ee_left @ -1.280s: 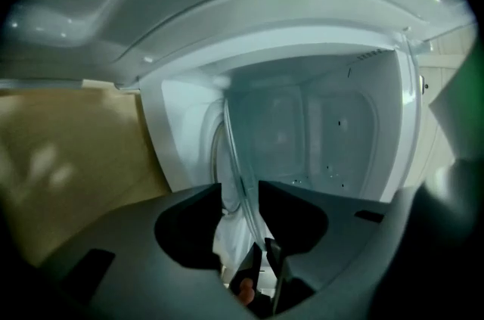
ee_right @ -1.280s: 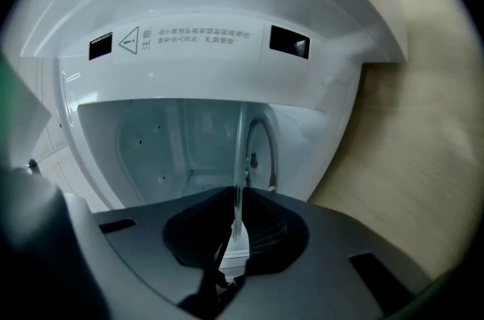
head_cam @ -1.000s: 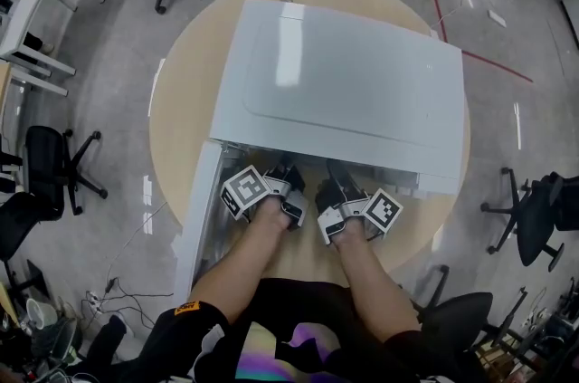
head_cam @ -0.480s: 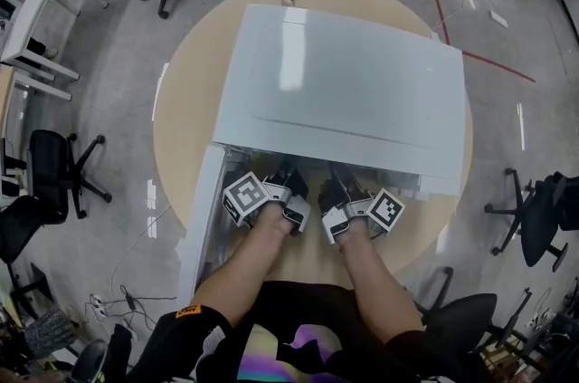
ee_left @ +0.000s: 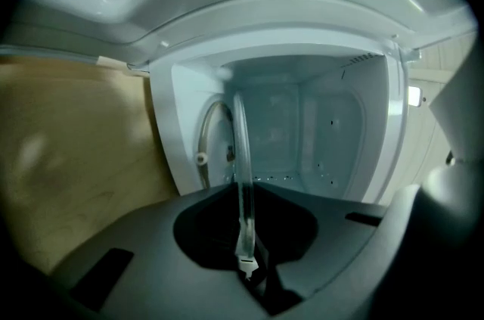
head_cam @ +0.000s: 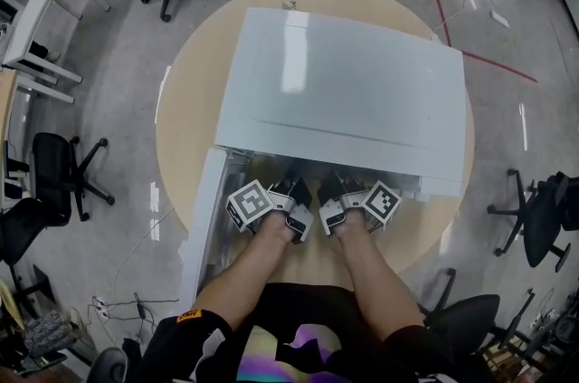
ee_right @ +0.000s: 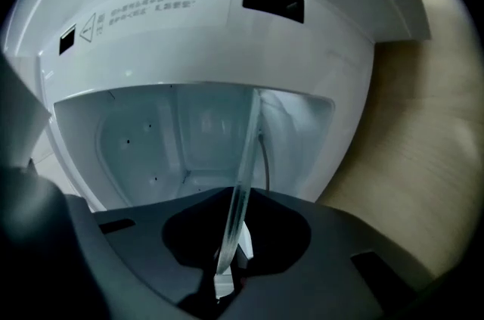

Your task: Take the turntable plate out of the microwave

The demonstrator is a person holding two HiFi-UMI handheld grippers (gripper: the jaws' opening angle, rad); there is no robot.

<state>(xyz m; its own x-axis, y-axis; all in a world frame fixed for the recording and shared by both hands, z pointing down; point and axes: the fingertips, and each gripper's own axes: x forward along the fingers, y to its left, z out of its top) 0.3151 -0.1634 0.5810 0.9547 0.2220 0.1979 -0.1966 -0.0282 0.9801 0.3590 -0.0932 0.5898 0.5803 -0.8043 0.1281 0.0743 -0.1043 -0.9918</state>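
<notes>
Glass turntable plate (ee_left: pixel 241 175), clear and round, seen edge-on at the open front of the white box microwave (head_cam: pixel 344 91) on the round wooden surface (head_cam: pixel 190 73); left gripper (ee_left: pixel 246 265) jaws closing on its near rim; right gripper (ee_right: pixel 227 277) jaws clamped on that rim alongside; probably heavy, stiff, slippery and breakable, so grip the rim on both sides.

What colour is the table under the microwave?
The table is light tan wood; best in head view.

In the head view the microwave (head_cam: pixel 344 91) hides the turntable plate (ee_left: pixel 241 160); its label print (ee_right: pixel 155 4) is illegible.
</notes>
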